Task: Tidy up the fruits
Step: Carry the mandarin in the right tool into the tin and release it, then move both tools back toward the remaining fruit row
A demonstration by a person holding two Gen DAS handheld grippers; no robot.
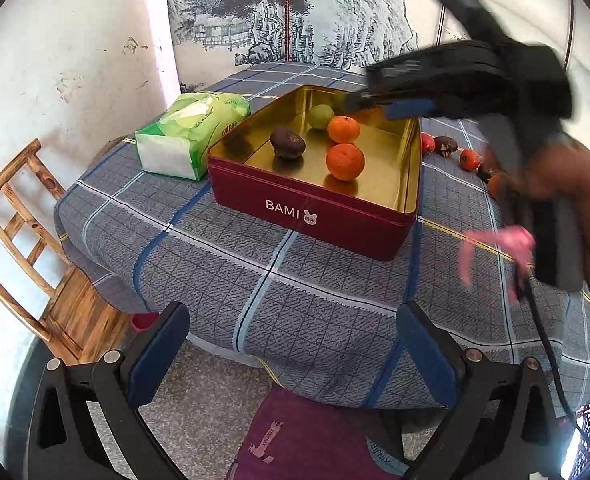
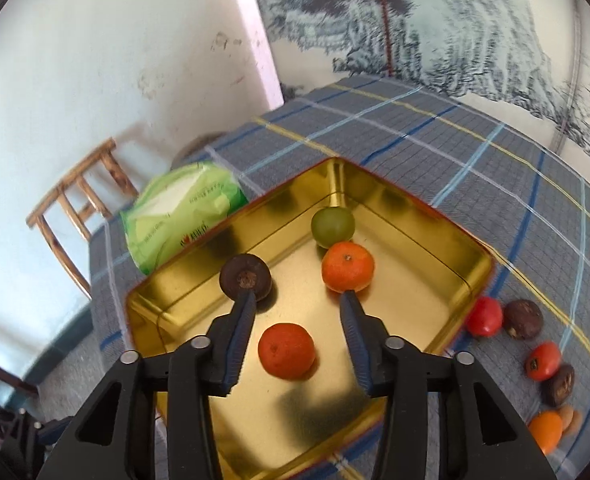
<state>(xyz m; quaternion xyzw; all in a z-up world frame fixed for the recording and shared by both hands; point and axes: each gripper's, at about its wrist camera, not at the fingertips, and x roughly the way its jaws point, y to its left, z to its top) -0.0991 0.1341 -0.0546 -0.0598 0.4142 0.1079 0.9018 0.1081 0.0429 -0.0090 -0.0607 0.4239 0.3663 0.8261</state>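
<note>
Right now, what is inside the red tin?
Inside the red tin lie two oranges, one green fruit and one dark brown fruit. Nothing is covered.

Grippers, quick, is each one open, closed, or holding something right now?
Left gripper: open, nothing between its fingers.
Right gripper: open over the red metal tin with a gold inside, holding nothing.

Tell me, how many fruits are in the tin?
4. A green one in the far corner, an orange beside it, a brown one by the left wall, another orange nearest the right gripper.
</note>
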